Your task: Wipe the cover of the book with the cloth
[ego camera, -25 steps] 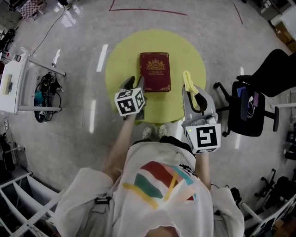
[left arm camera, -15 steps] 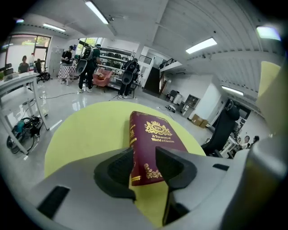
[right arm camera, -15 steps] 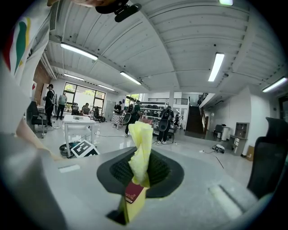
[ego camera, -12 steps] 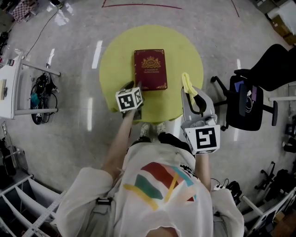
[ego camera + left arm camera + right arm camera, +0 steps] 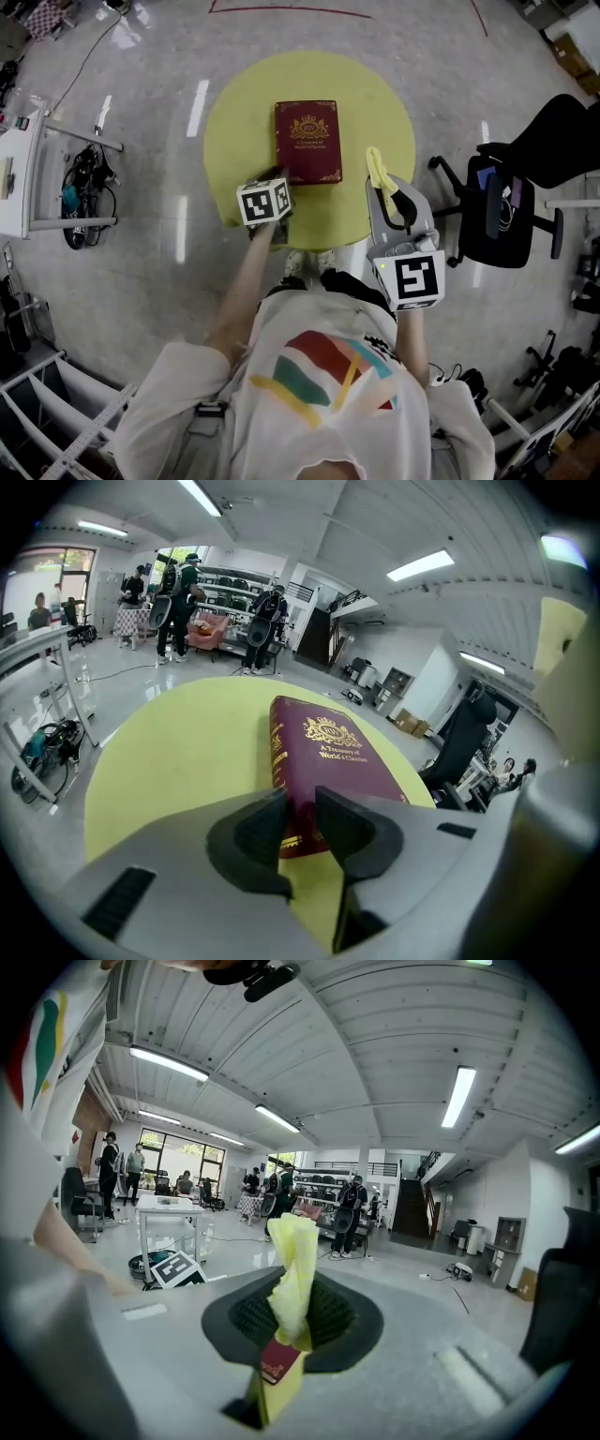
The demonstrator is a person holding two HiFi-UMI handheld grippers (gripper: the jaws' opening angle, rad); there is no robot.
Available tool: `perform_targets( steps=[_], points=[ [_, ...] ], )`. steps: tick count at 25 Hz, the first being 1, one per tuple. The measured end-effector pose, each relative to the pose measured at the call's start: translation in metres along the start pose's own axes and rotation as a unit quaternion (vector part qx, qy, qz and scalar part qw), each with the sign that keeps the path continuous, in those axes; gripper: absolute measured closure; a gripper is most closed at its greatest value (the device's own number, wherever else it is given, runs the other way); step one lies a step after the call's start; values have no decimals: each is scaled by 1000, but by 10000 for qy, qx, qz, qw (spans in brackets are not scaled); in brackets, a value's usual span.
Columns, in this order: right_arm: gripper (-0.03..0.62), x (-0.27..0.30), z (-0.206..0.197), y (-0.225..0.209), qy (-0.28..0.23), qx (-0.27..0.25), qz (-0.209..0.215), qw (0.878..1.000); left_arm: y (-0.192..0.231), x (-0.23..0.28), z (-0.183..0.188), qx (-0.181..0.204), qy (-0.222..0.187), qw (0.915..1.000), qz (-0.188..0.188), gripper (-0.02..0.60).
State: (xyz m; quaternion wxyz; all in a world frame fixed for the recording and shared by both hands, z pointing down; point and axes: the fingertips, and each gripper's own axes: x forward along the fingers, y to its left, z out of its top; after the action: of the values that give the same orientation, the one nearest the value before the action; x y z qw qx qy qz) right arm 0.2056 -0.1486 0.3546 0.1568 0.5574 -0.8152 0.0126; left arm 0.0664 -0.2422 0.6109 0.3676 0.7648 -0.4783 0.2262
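A dark red book (image 5: pixel 307 141) with gold print lies flat on the round yellow table (image 5: pixel 244 112). My left gripper (image 5: pixel 276 178) is at the book's near left corner. In the left gripper view the book (image 5: pixel 342 757) shows its spine corner in the narrow gap of the left gripper (image 5: pixel 300 808); the jaws are closing and a little space still shows beside the pads. My right gripper (image 5: pixel 384 186) hovers over the table's near right edge, shut on a yellow cloth (image 5: pixel 379 167). The cloth (image 5: pixel 294 1274) sticks up from the right gripper (image 5: pixel 292 1324).
A black office chair (image 5: pixel 520 202) stands right of the table. A white table (image 5: pixel 23 169) with a bundle of cables (image 5: pixel 91 183) beneath it is at the left. Several people (image 5: pixel 178 583) stand far off in the room. The person's feet (image 5: pixel 309 267) are by the table's near edge.
The left gripper has moved forward to the book's near left corner and its jaws have narrowed. The right gripper with the cloth has hardly moved.
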Motion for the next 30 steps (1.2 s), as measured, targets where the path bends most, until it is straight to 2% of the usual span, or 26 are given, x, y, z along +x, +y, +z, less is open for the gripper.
perform_targets(
  steps=[6, 9, 11, 14, 17, 19, 24, 30],
  points=[
    [565, 29, 7, -7, 74, -499, 21, 9987, -2, -3, 4, 128, -45, 9999, 48, 483],
    [565, 59, 2, -21, 363, -1083, -13, 9935, -2, -2, 3, 131, -60, 9999, 43, 483],
    [565, 86, -7, -31, 668, -1654, 7, 9840, -2, -2, 2, 112, -30, 9999, 50, 483],
    [565, 132, -34, -43, 1290, -2665, 166, 9550, -2, -1, 1, 107, -11, 9999, 33, 483],
    [565, 176, -67, -49, 1891, -3542, 455, 9147, -2, -2, 0, 78, -2, 10000, 14, 483],
    [565, 201, -89, -50, 2233, -3941, 674, 8890, -3, -2, 0, 47, 15, 10000, 1, 483],
    [566, 246, -133, -50, 2839, -4447, 1127, 8420, -3, -1, -1, -33, 48, 10000, -37, 483],
    [566, 274, -169, -52, 3419, -4698, 1484, 8002, -5, 0, -2, -75, 45, 9999, -49, 483]
  ],
)
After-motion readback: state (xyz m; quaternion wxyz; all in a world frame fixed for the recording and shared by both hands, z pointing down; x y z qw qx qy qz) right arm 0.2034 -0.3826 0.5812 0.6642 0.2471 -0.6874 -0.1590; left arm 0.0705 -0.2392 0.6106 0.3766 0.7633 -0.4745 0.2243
